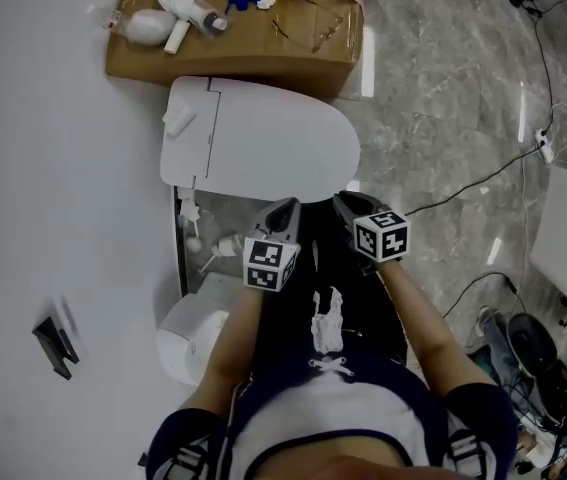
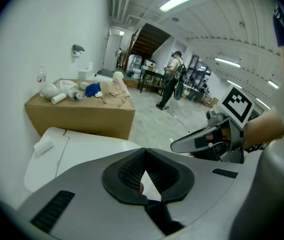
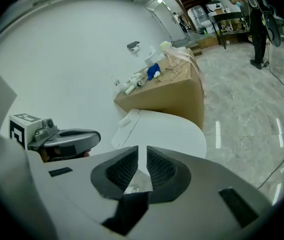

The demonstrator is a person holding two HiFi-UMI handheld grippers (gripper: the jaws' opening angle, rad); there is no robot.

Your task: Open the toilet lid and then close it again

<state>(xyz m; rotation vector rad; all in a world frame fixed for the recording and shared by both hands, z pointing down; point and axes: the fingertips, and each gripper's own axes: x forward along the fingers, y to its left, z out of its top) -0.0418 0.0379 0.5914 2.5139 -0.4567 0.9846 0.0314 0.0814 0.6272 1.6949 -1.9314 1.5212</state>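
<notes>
1. White and dark clothing of the person fills the bottom of the head view, with both forearms reaching up the frame to the marker cubes at its centre.
2. Grey left gripper (image 1: 283, 211) has its jaws pressed together with nothing between them, which the left gripper view (image 2: 144, 158) shows as pads meeting in a point.
3. Just to its right in the frame, the right gripper (image 1: 347, 205) is also closed and empty. Its own view (image 3: 142, 156) shows only a sliver of light between the pads.
4. The two grippers are near each other but apart.
5. Directly above both tips lies the toilet lid (image 1: 263, 143), white and down flat. The tips sit at its lower rim, and I cannot tell whether they touch it.
6. In both gripper views the toilet lid (image 2: 81, 154) (image 3: 167, 131) lies ahead of the jaws, not between them.
7. A white wall (image 1: 43, 168) runs along the lid's left edge, so that side is tight.
8. Grey marble floor (image 1: 443, 98) lies open to the lid's right, crossed by a thin cable (image 1: 483, 173).
9. A cardboard box (image 1: 233, 53) stands against the lid's upper edge, with white and blue items on top.
10. Far back in the left gripper view, a person (image 2: 169, 81) stands by some tables.
</notes>
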